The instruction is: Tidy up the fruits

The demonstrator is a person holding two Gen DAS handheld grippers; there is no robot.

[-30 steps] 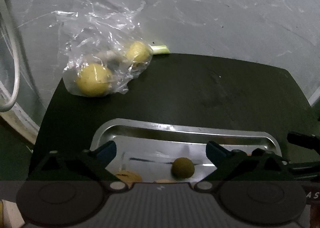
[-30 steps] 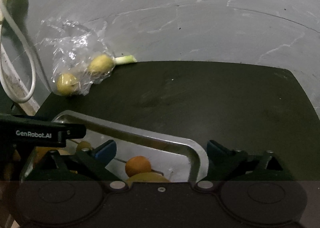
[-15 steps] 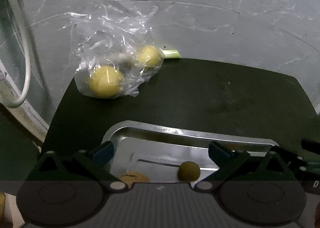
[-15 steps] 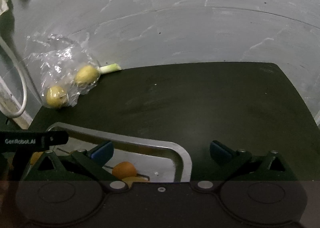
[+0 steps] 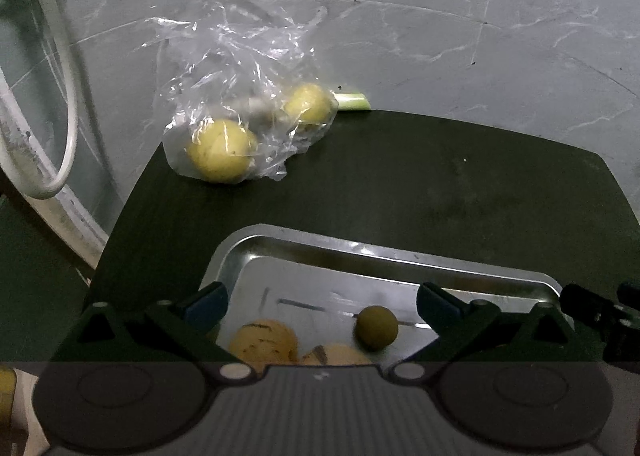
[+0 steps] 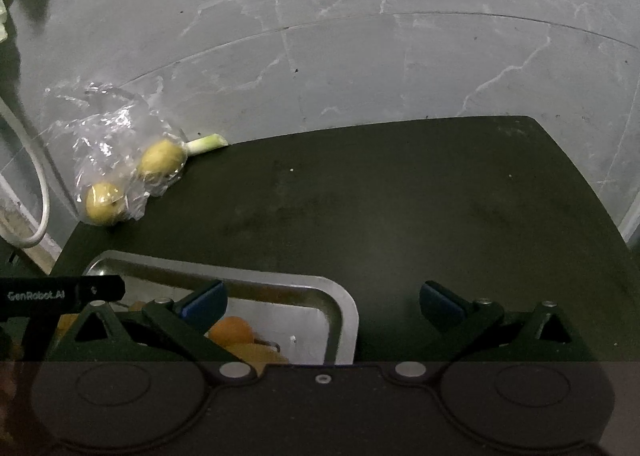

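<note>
Crinkled clear plastic bag (image 5: 236, 96) with two round yellow fruits (image 5: 218, 150) at 11 o'clock on dark tabletop (image 5: 400, 184); shiny steel tray (image 5: 360, 252) near. Left tongs (image 5: 320, 302), right tongs (image 6: 322, 298) apart, empty. Best: pinch loose film, not fruit.

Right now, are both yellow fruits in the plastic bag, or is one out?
Both in: crinkled film of the plastic bag covers the near yellow fruit and the far yellow fruit. Whether the bag mouth is open: cannot tell.
</note>
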